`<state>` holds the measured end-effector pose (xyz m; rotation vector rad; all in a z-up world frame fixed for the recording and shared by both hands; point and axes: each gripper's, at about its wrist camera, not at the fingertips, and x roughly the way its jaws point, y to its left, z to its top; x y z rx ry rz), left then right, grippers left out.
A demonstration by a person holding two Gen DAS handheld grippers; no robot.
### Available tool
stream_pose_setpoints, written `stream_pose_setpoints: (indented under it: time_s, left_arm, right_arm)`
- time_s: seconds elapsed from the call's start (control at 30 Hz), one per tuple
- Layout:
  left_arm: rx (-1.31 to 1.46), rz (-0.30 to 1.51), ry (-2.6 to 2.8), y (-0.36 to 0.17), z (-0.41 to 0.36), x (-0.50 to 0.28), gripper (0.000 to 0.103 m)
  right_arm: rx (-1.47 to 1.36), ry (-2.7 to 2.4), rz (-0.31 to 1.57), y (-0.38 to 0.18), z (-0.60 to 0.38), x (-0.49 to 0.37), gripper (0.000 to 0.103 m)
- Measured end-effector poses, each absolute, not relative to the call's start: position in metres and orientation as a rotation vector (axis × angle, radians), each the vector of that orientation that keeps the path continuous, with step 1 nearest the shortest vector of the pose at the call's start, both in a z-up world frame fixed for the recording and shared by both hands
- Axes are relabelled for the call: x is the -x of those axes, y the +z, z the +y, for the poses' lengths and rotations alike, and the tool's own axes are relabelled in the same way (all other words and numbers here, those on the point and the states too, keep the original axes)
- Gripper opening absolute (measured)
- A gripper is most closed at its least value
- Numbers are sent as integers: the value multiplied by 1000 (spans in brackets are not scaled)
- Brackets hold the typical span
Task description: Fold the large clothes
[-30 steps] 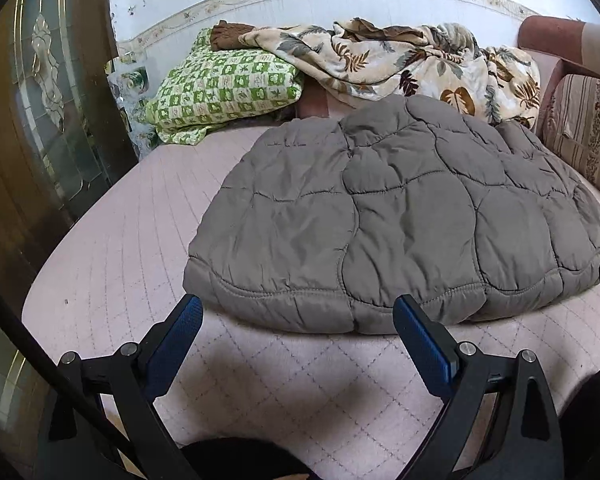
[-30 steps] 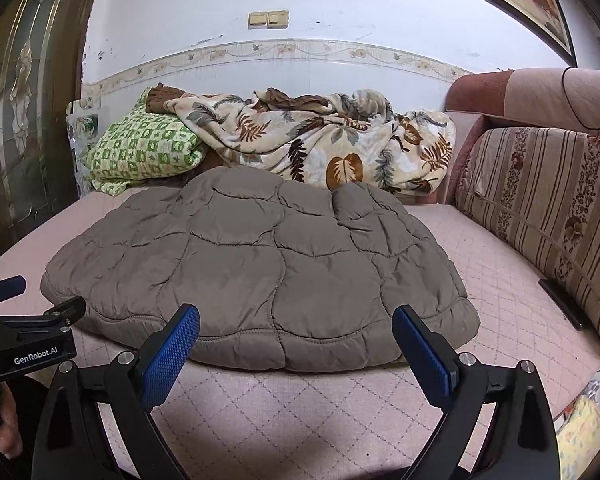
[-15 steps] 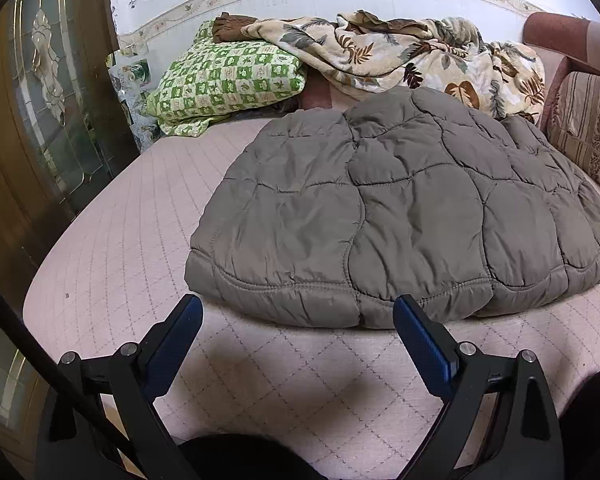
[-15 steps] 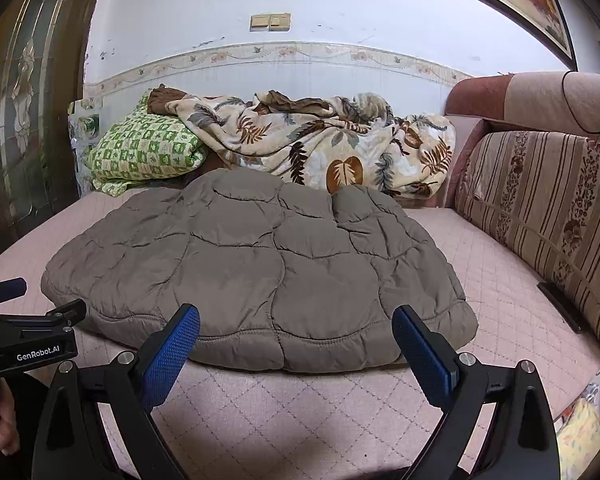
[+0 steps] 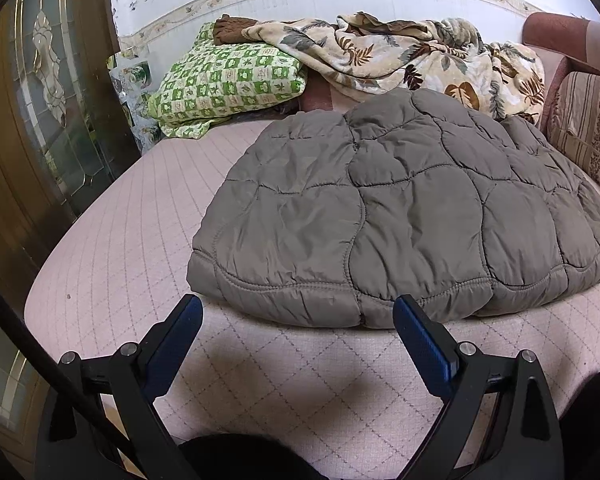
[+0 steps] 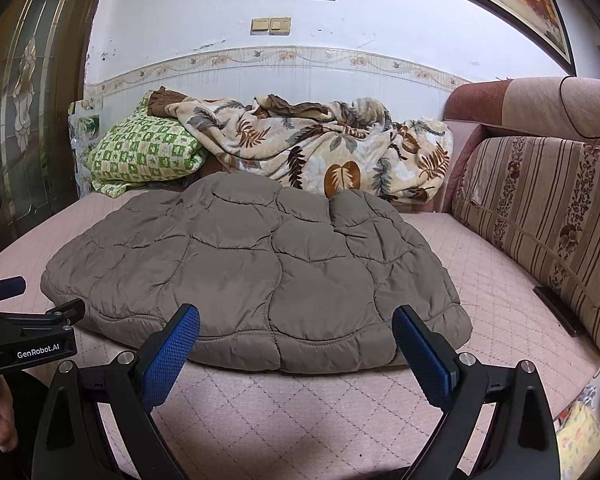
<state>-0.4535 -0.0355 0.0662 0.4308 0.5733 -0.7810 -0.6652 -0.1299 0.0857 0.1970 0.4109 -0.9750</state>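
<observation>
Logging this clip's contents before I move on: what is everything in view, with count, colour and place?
quilted jacket: one, grey-brown, lying flat mid-bed, near hem toward both grippers
bed cover: one, pale pink quilted, under everything
pillow: one, green and cream check, far left by the wall
leaf-print blanket: one, cream with brown leaves, bunched along the wall
striped cushion: one, beige with brown stripes, right side
dark flat object: one, beside the cushion, identity unclear
glass-panelled door: one, brown, left
left gripper: black, blue jaws apart, short of the hem
right gripper: black, blue jaws apart, at the hem
hand: one, lower left edge
</observation>
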Motion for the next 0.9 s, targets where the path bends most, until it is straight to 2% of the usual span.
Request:
stream_pose_setpoints:
  time_s: [0.9]
  left_arm:
    - [-378, 564, -781, 82, -25, 445, 96]
  right_arm:
    - [-194, -982, 402, 91, -130, 673, 99]
